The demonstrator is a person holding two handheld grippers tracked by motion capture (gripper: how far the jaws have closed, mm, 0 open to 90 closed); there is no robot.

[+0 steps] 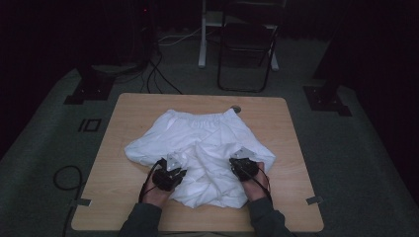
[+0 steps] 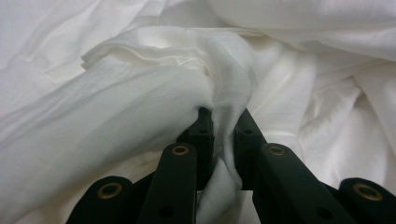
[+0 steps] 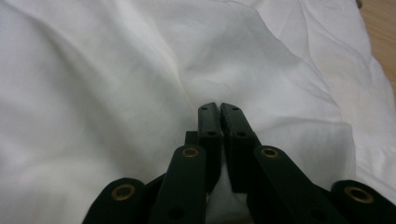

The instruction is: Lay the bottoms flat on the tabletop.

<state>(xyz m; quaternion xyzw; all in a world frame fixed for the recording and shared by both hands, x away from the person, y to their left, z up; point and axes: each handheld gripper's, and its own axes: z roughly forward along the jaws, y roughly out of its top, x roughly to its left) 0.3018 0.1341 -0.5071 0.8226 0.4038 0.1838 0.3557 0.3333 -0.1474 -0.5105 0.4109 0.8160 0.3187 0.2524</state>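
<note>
1. One white garment [image 1: 205, 148], soft, thin and creased, with a gathered elastic waistband at the far edge, lies spread on the pale wood-grain table [image 1: 123, 163].
2. My left gripper [image 2: 223, 122] pinches a bunched fold of the cloth; its black jaws are narrow around it.
3. My right gripper [image 3: 218, 108] clamps a thin pleat near the near-right hem, jaws almost touching.

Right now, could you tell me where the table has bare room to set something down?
The wooden table is bare along its left edge, its right edge and in both far corners. The white garment crowds the middle and near side, where the left gripper and right gripper both pinch its cloth.
</note>
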